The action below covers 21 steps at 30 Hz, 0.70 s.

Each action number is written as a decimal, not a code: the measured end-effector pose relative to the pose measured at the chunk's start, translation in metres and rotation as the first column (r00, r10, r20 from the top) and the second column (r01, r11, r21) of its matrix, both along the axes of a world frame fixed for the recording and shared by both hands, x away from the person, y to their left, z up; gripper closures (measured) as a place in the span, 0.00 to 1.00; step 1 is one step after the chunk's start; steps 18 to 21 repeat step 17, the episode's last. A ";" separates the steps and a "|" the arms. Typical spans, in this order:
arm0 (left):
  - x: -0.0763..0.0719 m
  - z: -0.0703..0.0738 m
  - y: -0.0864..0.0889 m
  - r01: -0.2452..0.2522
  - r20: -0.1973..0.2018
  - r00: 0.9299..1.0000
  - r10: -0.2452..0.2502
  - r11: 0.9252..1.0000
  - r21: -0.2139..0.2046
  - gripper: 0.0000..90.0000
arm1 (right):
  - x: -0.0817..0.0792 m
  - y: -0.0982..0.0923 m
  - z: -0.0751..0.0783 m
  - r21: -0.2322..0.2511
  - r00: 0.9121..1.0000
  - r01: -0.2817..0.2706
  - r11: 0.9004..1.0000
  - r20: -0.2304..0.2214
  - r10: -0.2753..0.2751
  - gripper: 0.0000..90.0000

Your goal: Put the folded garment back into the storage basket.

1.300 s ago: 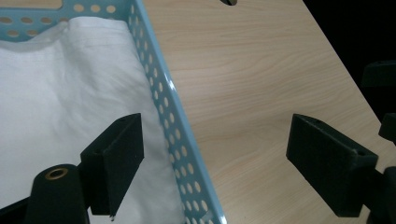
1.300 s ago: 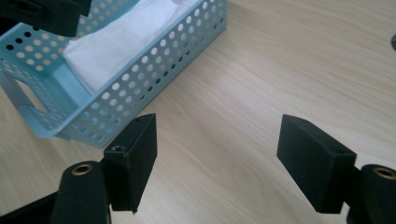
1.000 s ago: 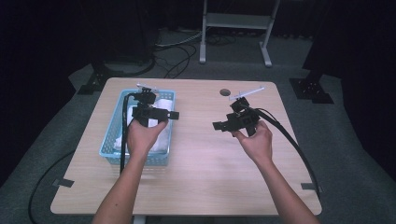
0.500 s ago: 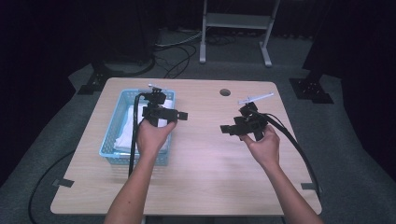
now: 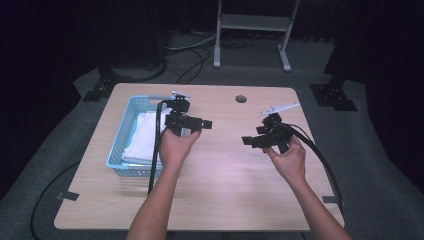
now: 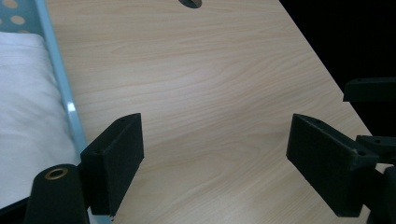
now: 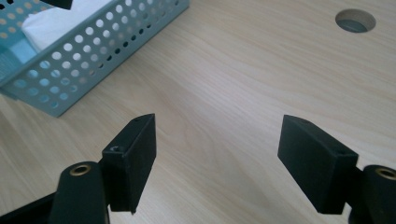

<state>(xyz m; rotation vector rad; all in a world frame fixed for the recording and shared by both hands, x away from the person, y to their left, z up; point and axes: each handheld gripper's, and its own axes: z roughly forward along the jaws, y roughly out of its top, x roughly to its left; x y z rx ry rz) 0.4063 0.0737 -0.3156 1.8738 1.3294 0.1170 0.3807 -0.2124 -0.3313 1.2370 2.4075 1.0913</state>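
Both hands have drifted toward the middle of the table (image 5: 225, 170) since a second ago — the left gripper (image 6: 212, 149) off the blue basket (image 5: 131, 107) and over bare wood beside it, the right gripper (image 7: 217, 149) lower and nearer the person. Jaws on both stand wide apart, with nothing between them. White folded cloth (image 5: 142, 140) lies in the basket, untouched — by the look of it, the handling has yet to begin.

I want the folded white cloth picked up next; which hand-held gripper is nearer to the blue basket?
Left. The left hand-held gripper hovers at the blue basket's right wall; the right hand-held gripper is far across the table, both open.
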 end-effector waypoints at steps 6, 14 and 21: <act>0.003 -0.005 -0.011 0.015 -0.001 1.000 -0.015 1.000 0.002 0.21 | -0.001 -0.015 -0.010 0.010 1.000 0.021 1.000 -0.010 -0.021 0.31; 0.003 -0.010 -0.030 0.050 0.013 0.999 -0.050 0.999 -0.005 0.21 | -0.005 -0.034 -0.017 0.018 0.999 0.053 0.998 -0.013 -0.052 0.30; 0.003 -0.010 -0.037 0.067 0.015 0.998 -0.067 0.998 -0.002 0.21 | -0.007 -0.042 -0.020 0.030 0.998 0.061 0.998 -0.006 -0.061 0.30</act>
